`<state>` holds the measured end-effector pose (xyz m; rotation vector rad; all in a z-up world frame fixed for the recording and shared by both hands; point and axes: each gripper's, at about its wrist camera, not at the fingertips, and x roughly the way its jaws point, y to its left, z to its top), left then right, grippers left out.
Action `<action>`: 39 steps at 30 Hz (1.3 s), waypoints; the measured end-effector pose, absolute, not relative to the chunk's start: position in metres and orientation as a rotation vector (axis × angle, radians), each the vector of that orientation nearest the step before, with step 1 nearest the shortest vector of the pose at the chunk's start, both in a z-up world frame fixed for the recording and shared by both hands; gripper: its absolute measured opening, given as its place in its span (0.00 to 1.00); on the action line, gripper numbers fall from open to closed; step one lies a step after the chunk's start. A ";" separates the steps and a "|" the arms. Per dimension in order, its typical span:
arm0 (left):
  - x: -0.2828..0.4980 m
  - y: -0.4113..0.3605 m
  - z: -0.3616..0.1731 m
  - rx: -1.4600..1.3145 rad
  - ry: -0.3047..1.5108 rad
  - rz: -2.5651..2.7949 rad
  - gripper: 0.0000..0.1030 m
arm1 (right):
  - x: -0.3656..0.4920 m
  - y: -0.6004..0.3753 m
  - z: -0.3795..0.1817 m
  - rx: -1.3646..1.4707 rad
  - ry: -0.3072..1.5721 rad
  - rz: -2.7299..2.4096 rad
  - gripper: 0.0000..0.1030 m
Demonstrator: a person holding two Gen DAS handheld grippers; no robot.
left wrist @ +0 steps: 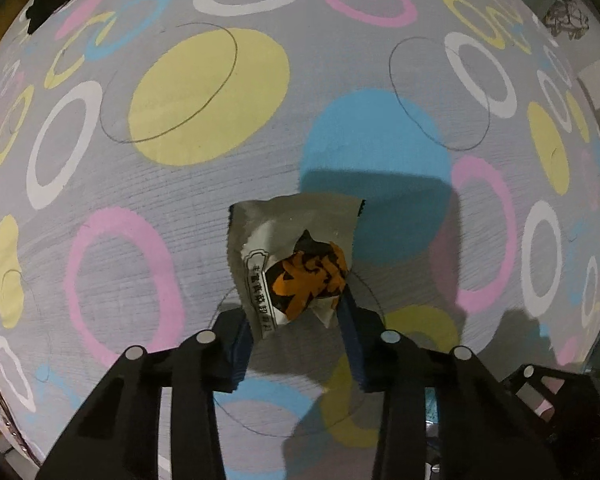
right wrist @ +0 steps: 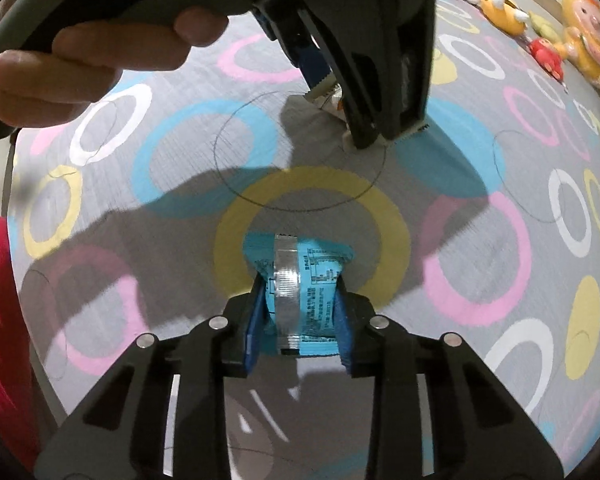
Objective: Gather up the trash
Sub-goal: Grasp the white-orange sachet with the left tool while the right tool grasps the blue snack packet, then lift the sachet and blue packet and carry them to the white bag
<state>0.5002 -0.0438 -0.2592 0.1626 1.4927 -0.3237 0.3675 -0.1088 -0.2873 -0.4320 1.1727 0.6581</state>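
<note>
My left gripper [left wrist: 296, 316] is shut on a crumpled silver wrapper with an orange and black print [left wrist: 296, 256], held just above the patterned cloth. The same gripper [right wrist: 352, 120] shows from outside in the right wrist view, with a bit of the wrapper [right wrist: 328, 98] between its fingers. My right gripper [right wrist: 300, 312] is shut on a light blue wrapper with a silver seam [right wrist: 300, 280], over a yellow ring on the cloth.
A grey cloth with coloured circles and rings [left wrist: 204, 96] covers the surface. Several plush toys [right wrist: 580, 32] lie at the far right edge. A hand [right wrist: 80, 60] holds the left gripper's handle. A black object [left wrist: 48, 0] lies at the far left.
</note>
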 end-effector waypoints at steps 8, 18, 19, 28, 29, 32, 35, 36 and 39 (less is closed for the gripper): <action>0.481 -0.029 -0.240 0.145 1.421 -0.297 0.21 | 0.353 -0.133 -0.275 -0.372 1.165 0.603 0.29; 0.449 -0.009 -0.212 0.147 1.341 -0.241 0.20 | 0.348 -0.145 -0.252 -0.364 1.120 0.525 0.29; 0.441 -0.007 -0.204 0.154 1.323 -0.242 0.20 | 0.349 -0.147 -0.247 -0.355 1.114 0.519 0.29; 0.388 -0.004 -0.156 0.208 1.226 -0.267 0.20 | 0.308 -0.155 -0.187 -0.322 1.051 0.483 0.28; 0.381 -0.006 -0.153 0.207 1.224 -0.273 0.20 | 0.301 -0.154 -0.180 -0.328 1.042 0.476 0.28; 0.358 -0.004 -0.144 0.199 1.231 -0.298 0.20 | 0.286 -0.153 -0.164 -0.328 1.022 0.461 0.28; 0.334 -0.007 -0.140 0.205 1.228 -0.318 0.20 | 0.269 -0.154 -0.148 -0.308 1.007 0.454 0.28; 0.323 -0.008 -0.138 0.206 1.227 -0.328 0.20 | 0.263 -0.154 -0.143 -0.310 1.002 0.449 0.28; 0.296 -0.010 -0.135 0.214 1.232 -0.343 0.20 | 0.242 -0.153 -0.127 -0.319 0.983 0.433 0.28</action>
